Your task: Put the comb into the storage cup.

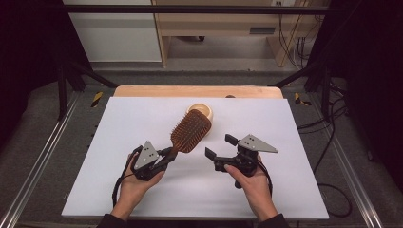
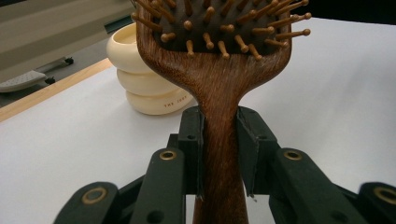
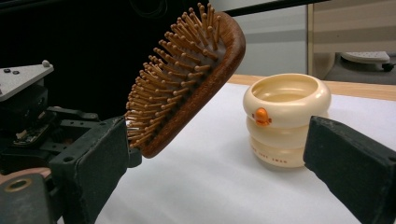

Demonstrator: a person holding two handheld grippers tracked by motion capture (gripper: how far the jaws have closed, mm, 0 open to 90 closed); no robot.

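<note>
Left gripper [image 1: 167, 154] is clamping the wooden handle of the hairbrush [image 1: 190, 130], with both black pads pressing against the narrow neck just below the brush head; in the left gripper view the handle [image 2: 219, 140] is running straight up between the jaws. The person's left hand [image 1: 135, 178] is supporting this gripper from below at the near left of the white table [image 1: 119, 123]. The hairbrush is being held off the table, its head slanting up and away toward the middle of the table, with the bristles [image 3: 173, 79] facing upward and toward the right gripper. Behind the brush head, a cream ribbed cup [image 1: 205, 110] is standing upright on the table near its far edge; in the right gripper view the cup [image 3: 285, 121] is showing a small orange mark on its side and is sitting apart from the brush. Right gripper [image 1: 221, 147] is hovering to the right of the hairbrush, well apart from it, with its jaws spread wide and gripping nothing. The person's right hand [image 1: 249, 178] is carrying this gripper above the near right part of the table, with the jaws pointing toward the left and away from the person.
</note>
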